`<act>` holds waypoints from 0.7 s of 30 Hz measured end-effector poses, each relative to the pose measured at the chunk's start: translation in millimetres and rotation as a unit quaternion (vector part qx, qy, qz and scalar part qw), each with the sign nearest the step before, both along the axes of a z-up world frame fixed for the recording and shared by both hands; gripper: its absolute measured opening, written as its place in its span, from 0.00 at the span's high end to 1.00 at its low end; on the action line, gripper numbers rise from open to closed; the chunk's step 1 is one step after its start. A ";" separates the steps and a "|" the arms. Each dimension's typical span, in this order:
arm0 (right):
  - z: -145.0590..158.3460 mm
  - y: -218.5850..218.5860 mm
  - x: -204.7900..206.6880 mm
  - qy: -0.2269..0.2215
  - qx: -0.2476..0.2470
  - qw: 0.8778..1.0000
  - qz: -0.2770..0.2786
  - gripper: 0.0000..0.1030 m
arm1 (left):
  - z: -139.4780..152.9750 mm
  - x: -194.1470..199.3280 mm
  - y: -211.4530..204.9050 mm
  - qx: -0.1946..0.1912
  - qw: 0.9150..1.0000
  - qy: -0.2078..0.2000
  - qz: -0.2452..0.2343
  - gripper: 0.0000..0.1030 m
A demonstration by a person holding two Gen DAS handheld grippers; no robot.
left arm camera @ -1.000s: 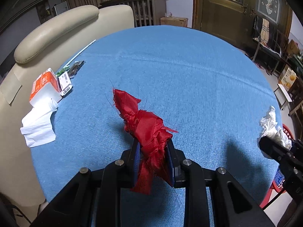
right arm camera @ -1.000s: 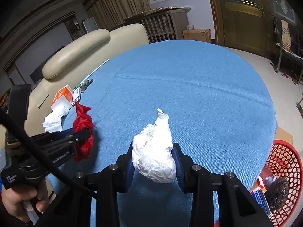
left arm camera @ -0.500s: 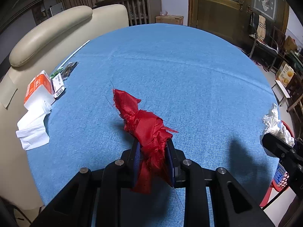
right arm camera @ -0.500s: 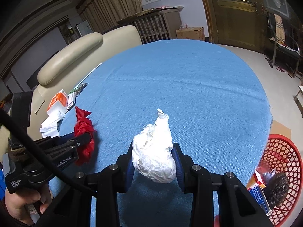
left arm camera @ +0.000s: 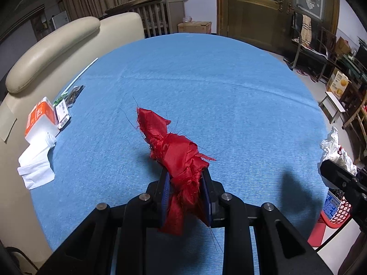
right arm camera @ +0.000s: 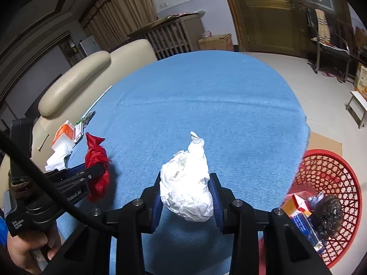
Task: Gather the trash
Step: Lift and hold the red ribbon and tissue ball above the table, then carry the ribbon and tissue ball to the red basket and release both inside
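A frayed red cloth scrap (left arm camera: 176,153) sat clamped in the left gripper (left arm camera: 184,192), jaws pressed tight on its bunched middle, lifted clear of the blue tablecloth (left arm camera: 218,91). A crumpled white paper wad (right arm camera: 188,188) was pinched between the pads of the right gripper (right arm camera: 187,202), whose jaws stood only as wide as the wad. Both pieces hung above the table, neither yet over the red mesh basket (right arm camera: 330,171) on the floor beside the table's right edge. That basket already held a small carton (right arm camera: 298,206) and a dark lump (right arm camera: 328,213), so part of the collecting looked done. At the table's left edge an orange tissue pack (left arm camera: 40,119), loose white tissue (left arm camera: 36,162) and a few small wrappers (left arm camera: 71,94) were left; whether they counted as trash could not be told.
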State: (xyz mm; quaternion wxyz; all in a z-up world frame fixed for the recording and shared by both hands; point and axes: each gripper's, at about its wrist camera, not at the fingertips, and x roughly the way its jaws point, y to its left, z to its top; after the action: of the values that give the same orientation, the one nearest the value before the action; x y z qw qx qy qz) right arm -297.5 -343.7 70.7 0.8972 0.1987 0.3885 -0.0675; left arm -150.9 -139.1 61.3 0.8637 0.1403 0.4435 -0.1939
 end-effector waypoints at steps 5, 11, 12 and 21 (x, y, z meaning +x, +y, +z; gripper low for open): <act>-0.5 -12.4 -14.2 -0.004 0.004 1.000 -0.018 0.62 | 3.8 -8.1 -14.6 0.001 1.000 -0.004 -0.018 0.74; -0.6 -39.0 -39.3 -0.008 0.011 0.999 -0.053 0.62 | 11.8 -27.2 -43.2 -0.006 0.998 -0.010 -0.057 0.74; -0.8 -45.4 -45.4 -0.007 0.010 0.998 -0.062 0.62 | 12.8 -30.4 -48.5 -0.007 0.998 -0.011 -0.065 0.74; -14.2 -120.4 -109.8 0.014 0.012 0.985 -0.170 0.62 | 20.0 -60.8 -101.5 -0.010 0.989 -0.017 -0.145 0.74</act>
State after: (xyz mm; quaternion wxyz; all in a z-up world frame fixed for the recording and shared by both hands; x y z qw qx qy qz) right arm -407.2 -464.1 56.5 0.8648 0.2712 0.3624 -0.2173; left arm -211.7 -240.6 81.3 0.8351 0.1977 0.4019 -0.3193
